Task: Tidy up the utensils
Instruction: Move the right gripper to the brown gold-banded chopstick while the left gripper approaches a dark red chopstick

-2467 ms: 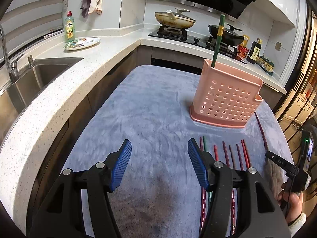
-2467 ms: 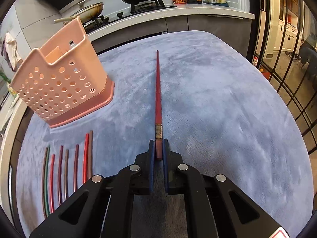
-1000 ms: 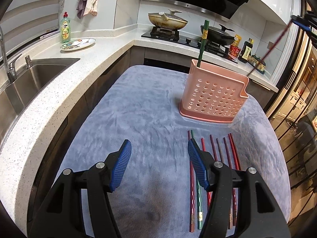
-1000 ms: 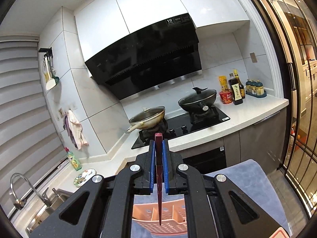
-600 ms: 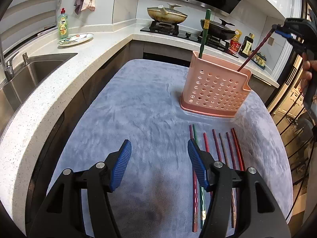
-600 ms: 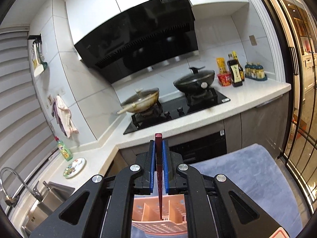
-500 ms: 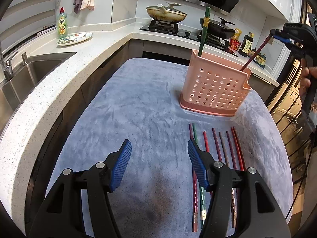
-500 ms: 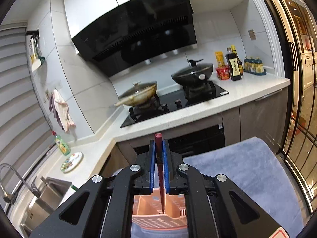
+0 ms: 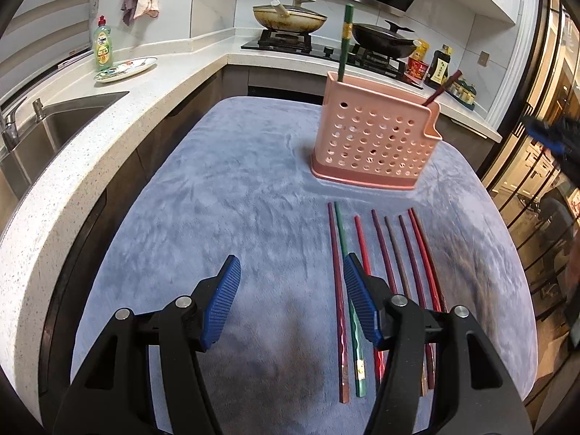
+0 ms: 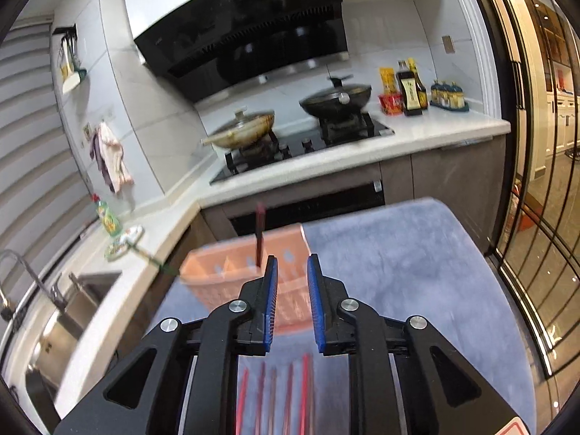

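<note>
A pink perforated utensil holder (image 9: 373, 141) stands on the blue-grey cloth (image 9: 235, 210). A green chopstick (image 9: 344, 43) and a dark red chopstick (image 9: 440, 88) stand in it. Several chopsticks (image 9: 395, 264) lie in a row in front of the holder. My left gripper (image 9: 290, 286) is open and empty, low over the cloth, just left of the row. My right gripper (image 10: 293, 282) is open and empty above the holder (image 10: 232, 268), with the dark red chopstick (image 10: 259, 233) standing in it and the row (image 10: 286, 391) below.
A sink (image 9: 54, 127) and white counter (image 9: 119, 116) run along the left, with a dish-soap bottle (image 9: 102, 49) and a plate (image 9: 125, 69). A stove with two pans (image 9: 326, 25) and sauce bottles (image 9: 436, 67) stand behind. Glass doors (image 10: 536, 181) are on the right.
My right gripper has opened and let go of the dark red chopstick, which now stands in the holder. The right gripper has pulled back. My left gripper has stayed open in place.
</note>
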`<state>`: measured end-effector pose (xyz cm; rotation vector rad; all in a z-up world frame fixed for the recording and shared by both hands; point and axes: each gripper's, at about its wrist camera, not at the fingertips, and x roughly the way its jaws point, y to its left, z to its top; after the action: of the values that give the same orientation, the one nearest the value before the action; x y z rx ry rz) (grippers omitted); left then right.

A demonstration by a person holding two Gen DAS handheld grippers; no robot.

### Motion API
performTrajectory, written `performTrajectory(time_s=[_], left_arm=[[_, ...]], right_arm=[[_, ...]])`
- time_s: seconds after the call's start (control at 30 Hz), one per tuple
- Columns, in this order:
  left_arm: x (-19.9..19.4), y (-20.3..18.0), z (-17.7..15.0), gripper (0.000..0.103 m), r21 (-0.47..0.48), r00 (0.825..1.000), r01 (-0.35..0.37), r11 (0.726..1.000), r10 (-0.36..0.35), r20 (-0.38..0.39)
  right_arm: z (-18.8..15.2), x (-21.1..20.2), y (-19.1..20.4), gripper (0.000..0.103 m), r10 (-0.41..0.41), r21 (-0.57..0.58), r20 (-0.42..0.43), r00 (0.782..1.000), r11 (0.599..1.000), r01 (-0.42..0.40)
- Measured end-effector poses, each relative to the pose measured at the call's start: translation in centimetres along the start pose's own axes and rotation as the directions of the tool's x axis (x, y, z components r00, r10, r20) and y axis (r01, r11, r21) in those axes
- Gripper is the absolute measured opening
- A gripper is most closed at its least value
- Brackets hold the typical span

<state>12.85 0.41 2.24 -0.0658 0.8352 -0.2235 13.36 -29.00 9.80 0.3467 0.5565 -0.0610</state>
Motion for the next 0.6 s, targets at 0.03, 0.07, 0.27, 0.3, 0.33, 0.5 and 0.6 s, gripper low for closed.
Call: performTrajectory(time_s=[0.03,0.07,0.27,0.3,0.33,0.5,0.6], left_arm=[[0.0,-0.2,-0.3,0.056,0.005,1.000,0.002,1.000,-0.002,-0.004],[-0.1,-0.3,-0.7,0.056,0.010,1.000,0.002,1.000,-0.002,-0.008],[-0.1,-1.2,-2.7,0.056,0.035,0.999,0.005,0.999,-0.003,-0.039],[-0.1,-1.3,-3.0,0.056,0.037,0.999,0.006,0.999,-0.004,-0.043],[-0.1,-1.4,-3.4,0.056,0.041,0.999,0.006,0.999,-0.004,-0.049],[0.0,-2.1,-4.9,0.056,0.057,0.998,0.006,0.998,-0.002,-0.068],[-0.1,-2.4,-5.3,0.056,0.065,0.997,0.007,0.998,-0.002,-0.071]], right_arm=[[-1.3,-0.3,-0.3,0.019,-0.005,0.000,-0.026,1.000,1.000,0.005],[-2.9,-0.7,-0.7,0.019,-0.008,0.003,-0.061,0.998,1.000,0.008],[-9.7,-1.8,-1.7,0.019,-0.047,-0.020,-0.187,0.981,0.999,0.044],[-10.8,-1.9,-1.7,0.019,-0.048,-0.026,-0.209,0.977,0.999,0.043],[-11.9,-2.0,-1.6,0.019,-0.053,-0.034,-0.229,0.972,0.998,0.046],[-15.3,-1.9,-0.9,0.019,-0.053,-0.057,-0.285,0.957,0.998,0.039],[-16.7,-1.6,-0.5,0.019,-0.061,-0.077,-0.304,0.951,0.996,0.039]])
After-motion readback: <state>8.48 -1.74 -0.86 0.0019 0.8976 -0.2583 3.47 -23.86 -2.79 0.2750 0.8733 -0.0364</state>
